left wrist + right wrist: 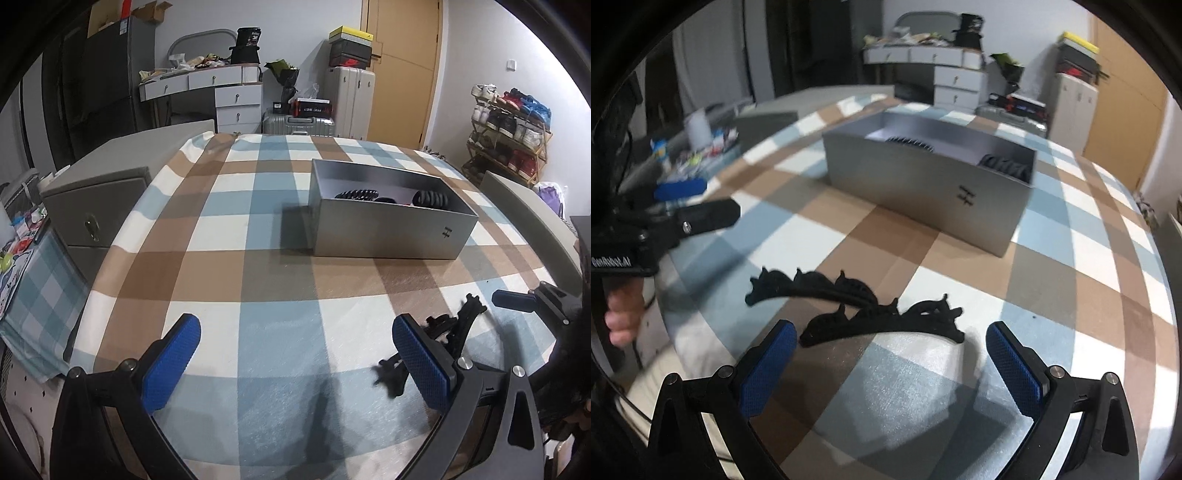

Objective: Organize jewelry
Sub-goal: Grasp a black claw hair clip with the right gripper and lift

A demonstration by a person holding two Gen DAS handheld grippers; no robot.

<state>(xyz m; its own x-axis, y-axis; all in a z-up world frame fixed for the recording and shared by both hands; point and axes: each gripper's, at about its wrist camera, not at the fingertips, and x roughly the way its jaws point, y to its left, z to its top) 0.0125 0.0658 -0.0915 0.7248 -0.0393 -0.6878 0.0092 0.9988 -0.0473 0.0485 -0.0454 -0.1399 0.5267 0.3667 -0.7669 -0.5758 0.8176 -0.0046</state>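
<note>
A grey open box point(391, 229) stands on the checked tablecloth and holds several black coiled hair pieces point(356, 194); it also shows in the right wrist view point(923, 188). Two black ornate hair clips lie on the cloth. In the right wrist view one clip point(886, 325) lies just ahead of my open right gripper point(890, 365), with the other clip point(812, 290) behind it to the left. In the left wrist view the clips point(439, 339) lie beside my right finger. My left gripper point(295, 358) is open and empty. The right gripper's finger point(517, 301) shows at the far right.
The checked tablecloth point(258, 236) covers the table. A grey cabinet point(99, 206) stands at the left, with small clutter point(698, 147) beside it. A shoe rack point(509, 133), suitcases and a dresser stand behind. The left gripper point(694, 218) appears at the left in the right wrist view.
</note>
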